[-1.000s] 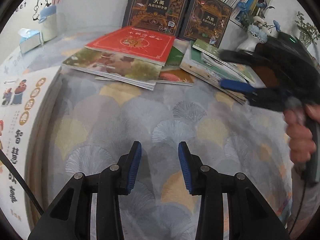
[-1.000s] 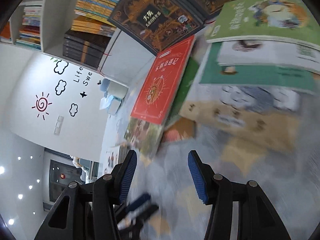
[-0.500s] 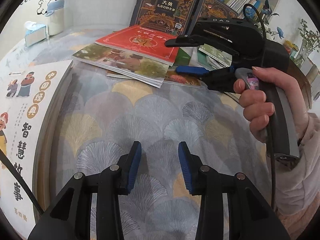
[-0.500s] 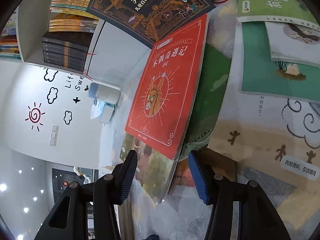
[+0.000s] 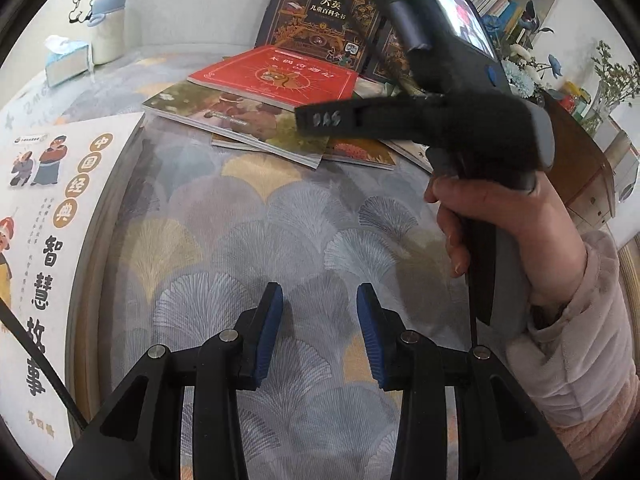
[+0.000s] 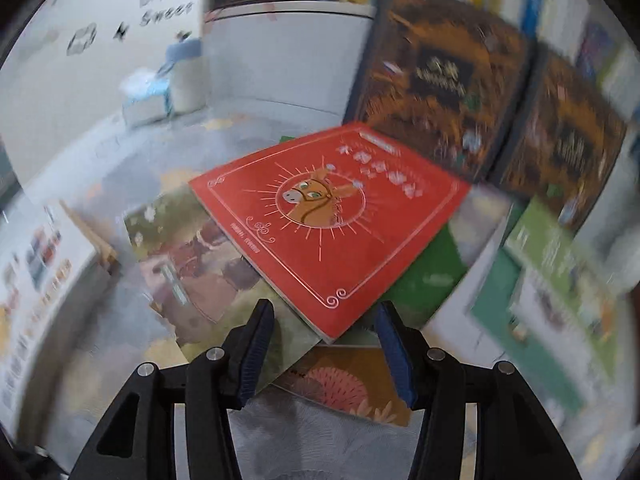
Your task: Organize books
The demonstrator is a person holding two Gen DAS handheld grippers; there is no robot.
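- The left gripper (image 5: 319, 334) is hanging over the fan-patterned rug (image 5: 248, 248) with its jaws a narrow gap apart and nothing between them; it is sitting much where it was a second ago.
- The right gripper (image 6: 326, 354) is standing moderately open and empty, its gap unchanged from the earlier pictures, with the near corner of the red book (image 6: 332, 224) showing just above and between its pads.
- In the right wrist view the red book is now lying near the centre, upright to the camera, where a second ago it was slanting along the left of a tilted scene; the picture is blurred toward the edges.
- The red book is resting on top of a loose pile, overlapping a brown picture book (image 6: 200, 264) at about 8 o'clock from it and a green book (image 6: 424, 280) at about 4 o'clock.
- An orange book with a hedgehog (image 6: 340, 384) is lying at 6 o'clock of the red one, partly under the pile.
- Two dark ornate books (image 6: 436, 80) are leaning upright at 1 o'clock behind the pile.
- In the left wrist view the right hand (image 5: 480, 216) and its tool are now filling the 2 o'clock area, closer to the pile than a second ago.
- A white book with cartoon figures (image 5: 44, 200) is lying at 9 o'clock in that view.
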